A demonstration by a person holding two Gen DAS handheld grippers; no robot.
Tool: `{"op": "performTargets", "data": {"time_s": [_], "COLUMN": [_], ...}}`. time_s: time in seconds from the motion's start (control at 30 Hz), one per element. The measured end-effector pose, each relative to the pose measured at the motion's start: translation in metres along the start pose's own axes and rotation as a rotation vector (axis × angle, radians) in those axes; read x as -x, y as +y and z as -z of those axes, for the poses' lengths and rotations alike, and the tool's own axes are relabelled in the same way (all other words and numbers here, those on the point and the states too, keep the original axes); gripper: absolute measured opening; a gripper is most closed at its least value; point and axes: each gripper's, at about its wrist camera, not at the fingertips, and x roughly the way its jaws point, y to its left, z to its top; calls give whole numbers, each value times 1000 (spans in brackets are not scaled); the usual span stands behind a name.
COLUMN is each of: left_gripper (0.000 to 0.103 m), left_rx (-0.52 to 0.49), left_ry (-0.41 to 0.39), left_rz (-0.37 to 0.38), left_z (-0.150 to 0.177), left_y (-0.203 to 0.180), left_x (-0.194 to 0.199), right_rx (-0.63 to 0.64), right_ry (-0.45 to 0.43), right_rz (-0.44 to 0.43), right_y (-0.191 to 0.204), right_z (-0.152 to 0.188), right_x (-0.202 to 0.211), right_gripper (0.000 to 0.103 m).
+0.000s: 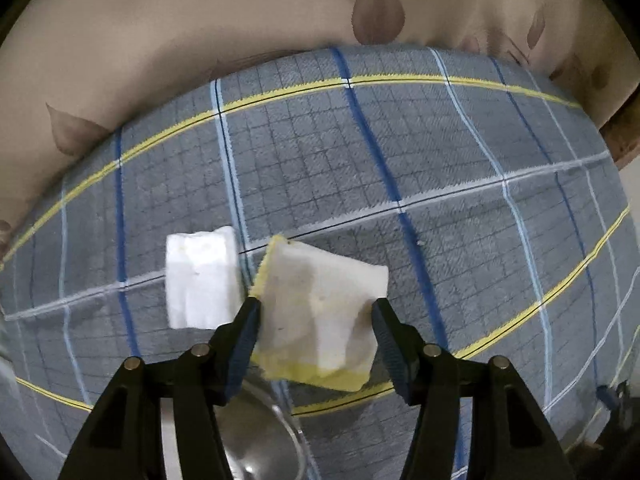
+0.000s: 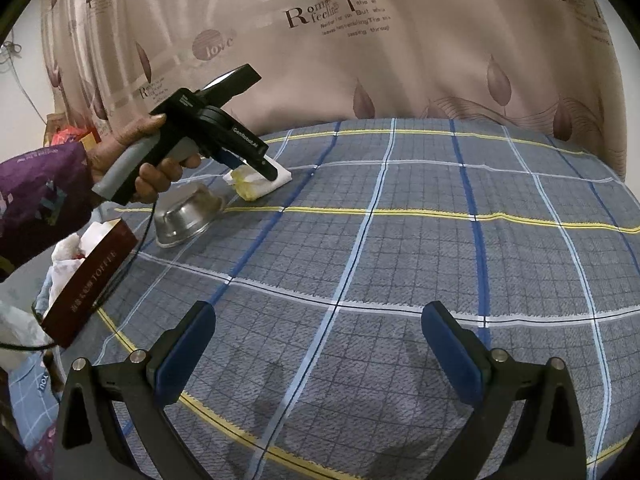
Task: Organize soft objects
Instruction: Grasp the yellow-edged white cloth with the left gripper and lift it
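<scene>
Between the left gripper's (image 1: 316, 312) pinching blue pads, a spongy white-and-yellow sponge (image 1: 320, 308); right gripper (image 2: 320, 352) agape.

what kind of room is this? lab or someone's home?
Probably a home, likely a bedroom: a plaid blanket covers the work surface, a leaf-print curtain hangs behind, and a toffee box sits nearby.

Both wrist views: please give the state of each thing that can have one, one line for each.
Left gripper: fingers around the yellow-backed sponge; whether they press it I cannot tell.
Right gripper: open, nothing between the fingers.
Yellow-backed sponge: tilted, between the left fingers.
White sponge: on the plaid cloth, beside the other sponge.
Metal bowl: upside down on the cloth.
Toffee box: open, holding white soft things.
</scene>
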Motion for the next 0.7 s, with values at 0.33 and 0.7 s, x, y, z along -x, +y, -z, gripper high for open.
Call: {"op": "performTargets", "data": {"time_s": [0.33,0.7], "left_gripper": [10,9], "left_rx": [215,306], "left_ry": [-104,-282], "left_rz": [186,257], "left_z": [25,158], "left_y": [9,-24], "left_x": [23,109], "right_rx": [-13,-22], "right_ry": [14,20], "right_rz": [7,6], "right_y": [-3,-8], "right_z": [-3,-4], "right_x": [-3,-4], "right_gripper": [102,103]}}
